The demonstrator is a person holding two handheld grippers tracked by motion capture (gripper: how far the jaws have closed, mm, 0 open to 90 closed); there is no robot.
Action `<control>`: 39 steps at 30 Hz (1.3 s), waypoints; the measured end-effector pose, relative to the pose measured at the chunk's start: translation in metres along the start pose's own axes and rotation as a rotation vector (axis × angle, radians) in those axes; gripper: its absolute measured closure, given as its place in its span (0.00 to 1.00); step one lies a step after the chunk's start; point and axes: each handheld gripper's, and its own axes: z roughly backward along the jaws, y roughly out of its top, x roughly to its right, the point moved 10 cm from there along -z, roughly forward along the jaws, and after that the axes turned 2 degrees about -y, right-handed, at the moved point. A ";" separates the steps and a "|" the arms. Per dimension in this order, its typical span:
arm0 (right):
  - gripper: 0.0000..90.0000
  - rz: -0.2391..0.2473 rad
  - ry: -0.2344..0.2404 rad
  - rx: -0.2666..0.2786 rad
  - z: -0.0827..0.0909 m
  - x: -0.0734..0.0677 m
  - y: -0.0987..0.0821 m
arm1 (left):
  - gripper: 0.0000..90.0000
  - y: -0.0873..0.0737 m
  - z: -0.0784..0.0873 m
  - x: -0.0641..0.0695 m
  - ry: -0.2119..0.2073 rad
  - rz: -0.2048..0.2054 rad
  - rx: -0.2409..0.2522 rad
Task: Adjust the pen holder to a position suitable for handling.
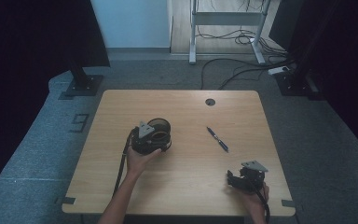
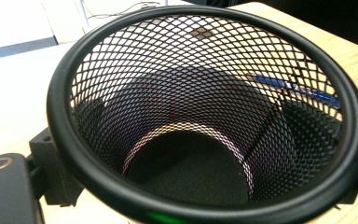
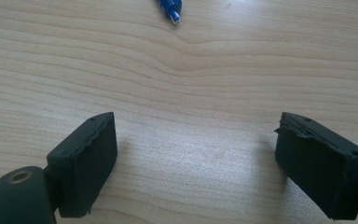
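Observation:
A black mesh pen cup (image 1: 160,127) sits left of the table's middle, and my left gripper (image 1: 150,139) is shut on its wall. In the left gripper view the cup (image 2: 205,140) tips its mouth toward the camera, with a black jaw at each lower side of it, around my left gripper (image 2: 209,179). A blue pen (image 1: 217,139) lies flat on the wood right of the cup; it shows through the mesh (image 2: 298,87). My right gripper (image 1: 233,180) rests near the front right edge, open and holding nothing (image 3: 196,158), and the pen tip (image 3: 170,8) lies beyond it.
The wooden table (image 1: 182,186) has a round cable hole (image 1: 209,101) at the back. Behind it on the grey floor are a metal desk frame (image 1: 226,18), loose cables (image 1: 242,65) and two black stand bases (image 1: 81,84).

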 end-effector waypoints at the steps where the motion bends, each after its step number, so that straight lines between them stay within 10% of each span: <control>1: 0.14 0.000 0.000 0.000 0.000 0.000 0.000 | 0.11 0.000 -0.002 0.001 -0.002 0.000 -0.001; 39: 0.14 0.000 0.000 0.000 0.000 0.000 0.000 | 0.11 0.002 -0.065 0.046 -0.049 -0.035 -0.043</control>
